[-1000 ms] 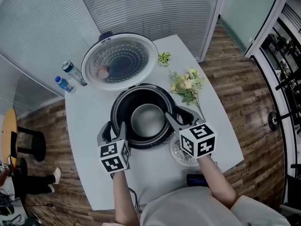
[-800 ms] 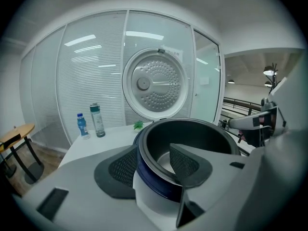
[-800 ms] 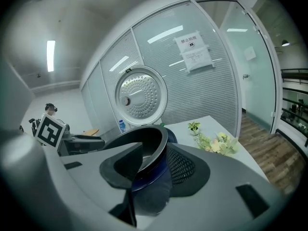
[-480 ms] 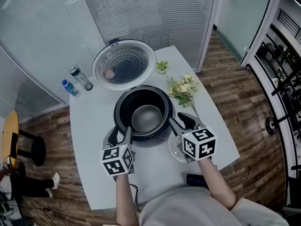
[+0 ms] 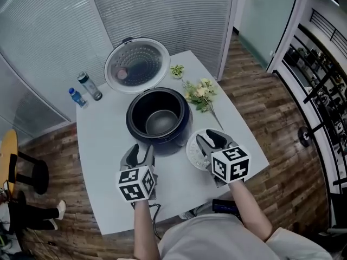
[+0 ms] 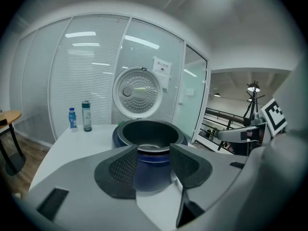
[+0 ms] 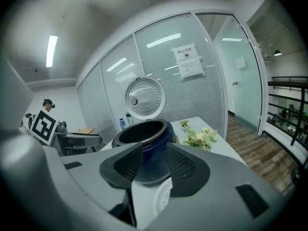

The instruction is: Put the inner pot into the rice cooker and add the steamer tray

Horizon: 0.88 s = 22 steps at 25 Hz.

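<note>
On the white desk [image 5: 103,145], in front of a wall of glass panels with blinds, we see the dark blue rice cooker [image 5: 169,143] standing near the middle. Its round lid [image 5: 136,65] is swung fully open at the far side, showing us its perforated inner face. The inner pot [image 5: 161,122] already sits down inside the cooker, with its metal bottom showing through the open top.

The steamer tray [image 5: 193,149], a white perforated disc, lies flat on the desk just beside the cooker, on the right. It is outside the cooker and nothing holds it.

The right gripper [image 5: 212,141] hangs over the near part of that tray. Its jaws are spread with only air between them, and in the right gripper view the cooker and a strip of the tray show through the gap. The left gripper [image 5: 142,150] hovers at the near left of the cooker and points toward it. Its jaws are spread wider and hold nothing, and they are clear of the cooker's wall.

A bunch of pale flowers [image 5: 199,95] lies on the desk to the right of the cooker, towards the far edge. Two bottles stand at the far left corner, a taller one [image 5: 89,85] and a smaller blue-capped one [image 5: 76,97]. A small green plant [image 5: 177,71] sits just right of the lid.
</note>
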Tool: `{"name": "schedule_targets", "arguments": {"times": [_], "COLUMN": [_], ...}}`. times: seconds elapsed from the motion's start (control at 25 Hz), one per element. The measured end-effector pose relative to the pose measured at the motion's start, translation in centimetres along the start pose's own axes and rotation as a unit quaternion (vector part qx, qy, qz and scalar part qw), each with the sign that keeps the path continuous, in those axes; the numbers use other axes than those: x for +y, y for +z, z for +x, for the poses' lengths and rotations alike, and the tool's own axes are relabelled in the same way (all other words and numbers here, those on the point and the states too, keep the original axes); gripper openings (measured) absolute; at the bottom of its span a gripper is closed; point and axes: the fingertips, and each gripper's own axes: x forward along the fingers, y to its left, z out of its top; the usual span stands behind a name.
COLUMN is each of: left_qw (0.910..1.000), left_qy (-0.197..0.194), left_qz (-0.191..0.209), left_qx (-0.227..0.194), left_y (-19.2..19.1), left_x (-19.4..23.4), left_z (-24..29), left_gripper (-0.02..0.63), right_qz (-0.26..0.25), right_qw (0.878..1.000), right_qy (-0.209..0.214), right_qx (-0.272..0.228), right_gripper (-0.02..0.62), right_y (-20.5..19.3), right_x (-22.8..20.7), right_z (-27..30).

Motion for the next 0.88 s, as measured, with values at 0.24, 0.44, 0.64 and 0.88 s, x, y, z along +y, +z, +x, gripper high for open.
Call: {"name": "schedule_targets", "arguments": {"times": [0.24, 0.44, 0.64, 0.88], "left_qw": [0.9995, 0.9986, 0.9967, 0.9945], "left_qy": [-0.029, -0.053, -0.081, -0.101], "left_qz": [0.010, 0.001, -0.006, -0.015], "left_qx": [-0.010, -0.006, 0.000, 0.026], "left_y": [-1.1, -2.9, -5.0, -6.8], "left_x": [-3.0, -4.6, -7.1, -8.0], "left_z": [-2.7, -3.7, -3.8, -2.1], "left_gripper": [0.215, 0.215, 0.215, 0.211], "right_qz": [0.005, 0.008, 0.017, 0.030], "right_qw": [1.000, 0.999, 0.998, 0.997], "right_qy": [-0.020, -0.038, -0.057, -0.065], "right_qx": [-0.005, -0.007, 0.001, 0.022], "right_gripper": [0.153, 0.153, 0.153, 0.153], "right_y": [-2.1, -3.1, -5.1, -6.5], "right_x": [0.2, 0.1, -1.3, -3.1], "right_z": [-4.0, -6.5, -8.4, -7.5]}}
